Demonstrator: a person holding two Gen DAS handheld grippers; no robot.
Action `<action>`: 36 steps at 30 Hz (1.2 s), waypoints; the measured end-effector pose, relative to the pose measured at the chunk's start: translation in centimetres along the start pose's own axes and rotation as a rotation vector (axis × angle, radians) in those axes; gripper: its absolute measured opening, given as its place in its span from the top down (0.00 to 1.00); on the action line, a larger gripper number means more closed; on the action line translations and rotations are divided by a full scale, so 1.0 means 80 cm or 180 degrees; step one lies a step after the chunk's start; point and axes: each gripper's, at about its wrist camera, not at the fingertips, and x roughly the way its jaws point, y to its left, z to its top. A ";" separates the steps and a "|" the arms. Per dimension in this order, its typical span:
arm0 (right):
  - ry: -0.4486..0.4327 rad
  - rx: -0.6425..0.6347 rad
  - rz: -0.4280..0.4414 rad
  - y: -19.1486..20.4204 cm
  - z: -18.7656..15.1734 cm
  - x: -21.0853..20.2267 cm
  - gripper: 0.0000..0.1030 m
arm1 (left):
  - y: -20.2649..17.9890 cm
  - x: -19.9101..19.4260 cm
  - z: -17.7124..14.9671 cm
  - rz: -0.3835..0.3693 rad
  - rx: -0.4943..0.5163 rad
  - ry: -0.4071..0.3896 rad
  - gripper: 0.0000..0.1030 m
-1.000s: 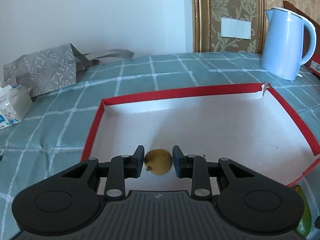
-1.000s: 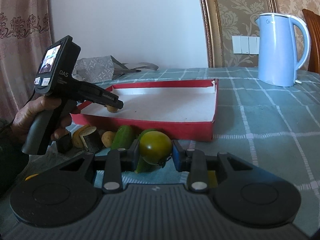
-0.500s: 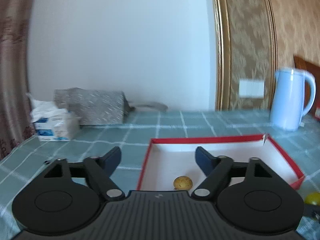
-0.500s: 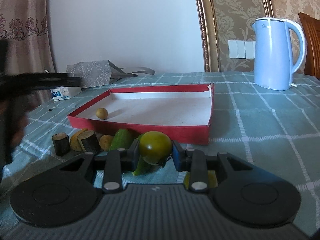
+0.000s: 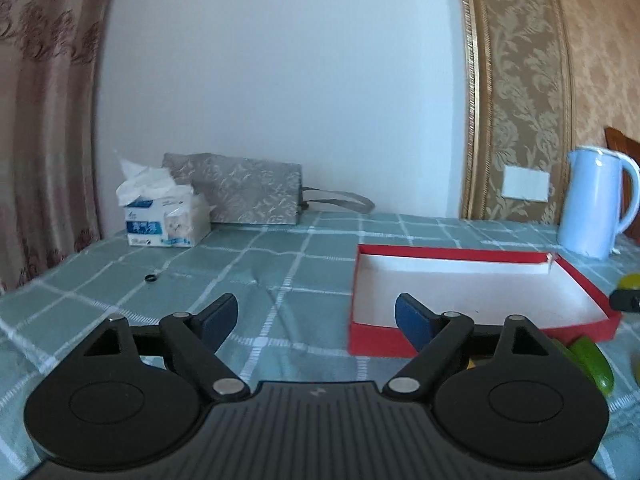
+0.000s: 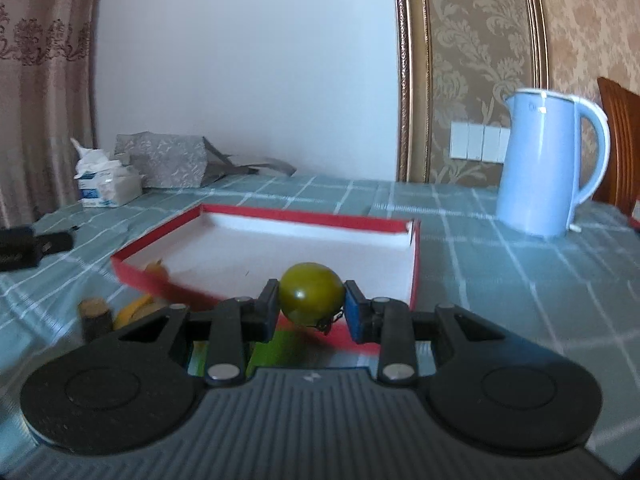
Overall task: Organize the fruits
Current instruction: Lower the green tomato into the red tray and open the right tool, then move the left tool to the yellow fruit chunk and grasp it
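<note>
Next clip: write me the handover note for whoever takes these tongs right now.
Left tongs: open, holding nothing, above the checked green tablecloth left of the shallow red cardboard tray with white inside.
Right tongs: shut on the round green tomato, lifted at the tray's near wall.
Done: one small yellowish fruit lies inside the tray at its near-left corner.
Left: set the tomato in the tray, then the pieces in front of it: long green cucumber, yellow fruit piece, dark stubby piece. Others may be hidden behind the tongs.
</note>
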 end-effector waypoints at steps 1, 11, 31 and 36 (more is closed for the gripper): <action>0.0021 -0.0008 -0.0016 0.000 0.006 0.010 0.69 | 0.003 0.001 -0.001 0.0004 -0.0012 0.0005 0.16; 0.0467 0.0091 -0.0063 0.000 0.020 0.107 0.69 | 0.013 0.014 -0.005 -0.0011 -0.0107 0.0105 0.16; 0.0105 0.0340 -0.0286 -0.018 0.020 0.086 0.00 | 0.012 0.016 -0.006 -0.0115 -0.0129 0.0168 0.16; -0.0046 0.0502 -0.0244 -0.026 0.023 0.068 0.00 | 0.011 0.017 -0.007 -0.0108 -0.0117 0.0179 0.16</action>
